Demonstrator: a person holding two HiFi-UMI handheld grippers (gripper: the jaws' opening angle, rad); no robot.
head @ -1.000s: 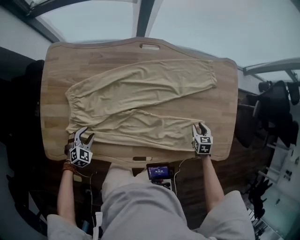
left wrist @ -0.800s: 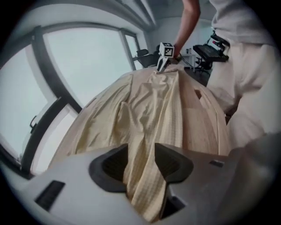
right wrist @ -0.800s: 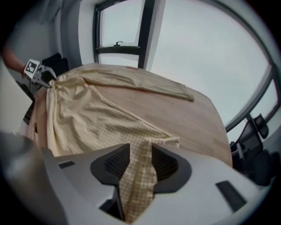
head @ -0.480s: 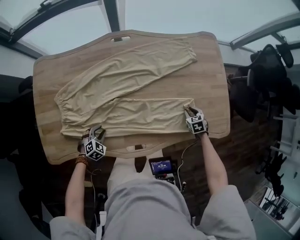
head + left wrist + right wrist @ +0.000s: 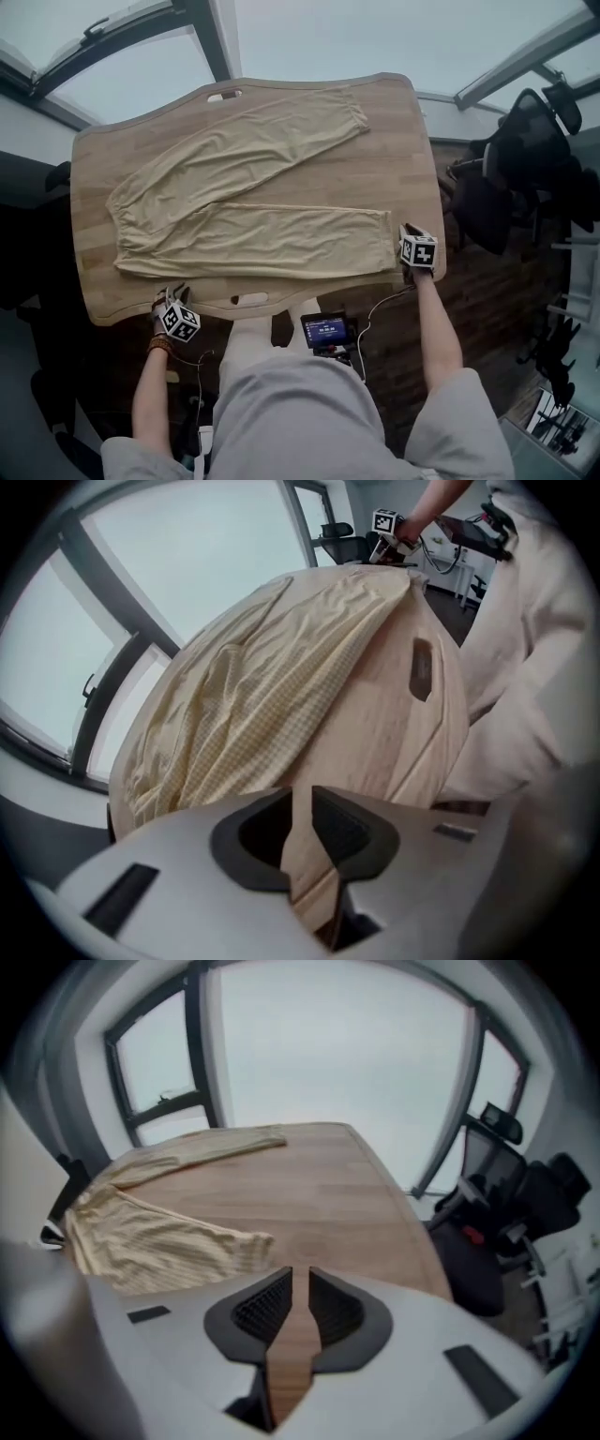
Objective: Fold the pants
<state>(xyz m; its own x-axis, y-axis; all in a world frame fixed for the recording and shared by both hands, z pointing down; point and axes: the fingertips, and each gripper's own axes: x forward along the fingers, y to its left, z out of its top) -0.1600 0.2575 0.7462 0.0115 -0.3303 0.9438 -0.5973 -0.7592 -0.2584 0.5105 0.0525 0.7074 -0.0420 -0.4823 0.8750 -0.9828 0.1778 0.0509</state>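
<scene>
Left hand-held gripper [image 5: 172, 294] over the near left edge of the tabletop [image 5: 394, 159], pointing steeply down, just short of the waist corner of the pants [image 5: 234, 202] and not touching the cloth. Jaws just closing, now down to a narrow slit, only bare wood showing through in the left gripper view [image 5: 302, 803], no fabric between. Right hand-held gripper [image 5: 406, 231] at the near right corner, just beside the cuff of the near leg and clear of it. Jaws likewise just closing, a thin gap left, nothing but wood grain between the pads in the right gripper view [image 5: 298, 1288]. Pants spread flat across the tabletop, waist to the left, near leg straight along the near edge, far leg angled away toward the far right corner. Beige cloth lightly wrinkled, gathered at waist and cuffs.
</scene>
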